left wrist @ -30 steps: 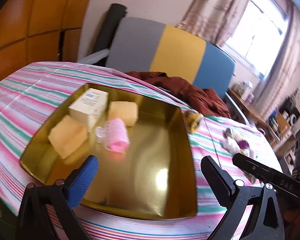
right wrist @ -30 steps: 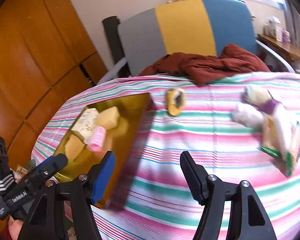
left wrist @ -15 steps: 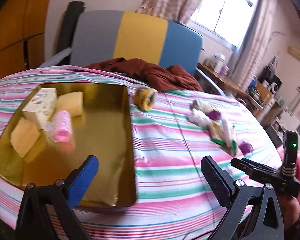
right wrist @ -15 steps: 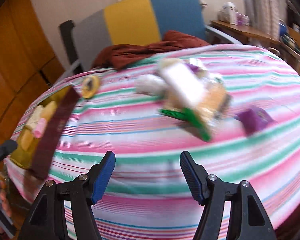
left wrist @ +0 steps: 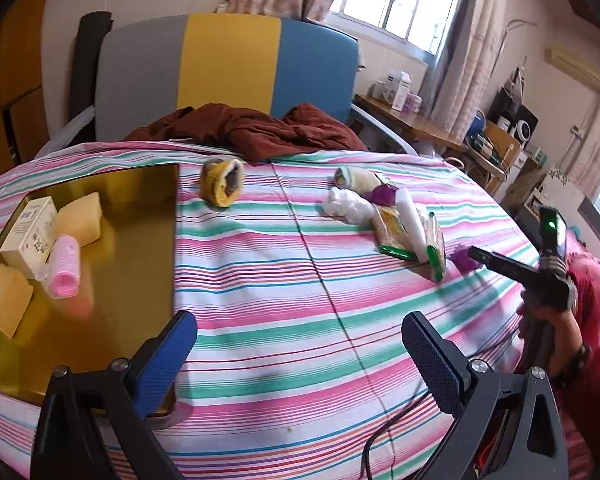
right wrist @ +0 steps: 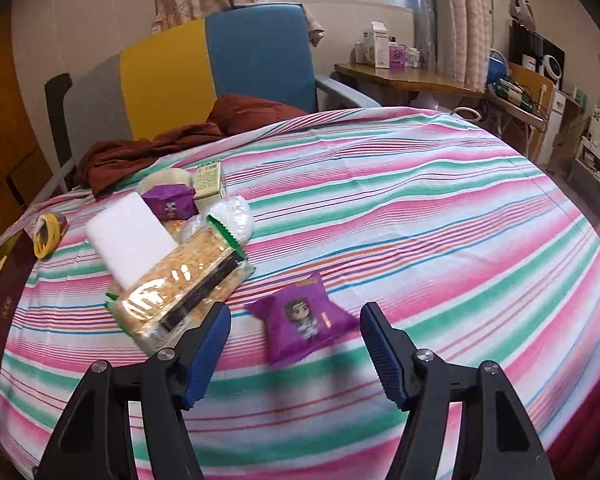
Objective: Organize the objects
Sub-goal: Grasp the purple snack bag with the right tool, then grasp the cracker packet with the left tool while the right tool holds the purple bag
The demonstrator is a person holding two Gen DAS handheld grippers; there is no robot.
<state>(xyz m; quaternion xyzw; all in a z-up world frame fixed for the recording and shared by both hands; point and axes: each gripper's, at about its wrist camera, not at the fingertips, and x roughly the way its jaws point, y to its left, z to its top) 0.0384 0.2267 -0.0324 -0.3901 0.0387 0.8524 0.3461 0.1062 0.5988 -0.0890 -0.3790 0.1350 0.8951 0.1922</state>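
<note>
A gold tray (left wrist: 140, 272) lies at the left of the striped table and holds a white box (left wrist: 30, 236), two yellow sponges (left wrist: 80, 218) and a pink hair roller (left wrist: 63, 266). My left gripper (left wrist: 300, 356) is open and empty above the table's front edge, right of the tray. My right gripper (right wrist: 296, 344) is open and empty, with a purple snack packet (right wrist: 304, 322) on the cloth between its fingers. Beyond it lie a clear cracker pack (right wrist: 180, 284), a white block (right wrist: 130, 236), a second purple packet (right wrist: 172, 202) and a yellow roll (right wrist: 46, 232).
A brown cloth (left wrist: 252, 128) drapes over the table's far edge in front of a grey, yellow and blue chair (left wrist: 228, 68). A wooden side table (right wrist: 408, 76) with bottles stands at the right. The tray's dark edge (right wrist: 4, 300) shows at the left of the right wrist view.
Both grippers have swung to the right. The left one has moved off the tray toward the table's middle. The right one has come over the purple packet. Both stay open.
</note>
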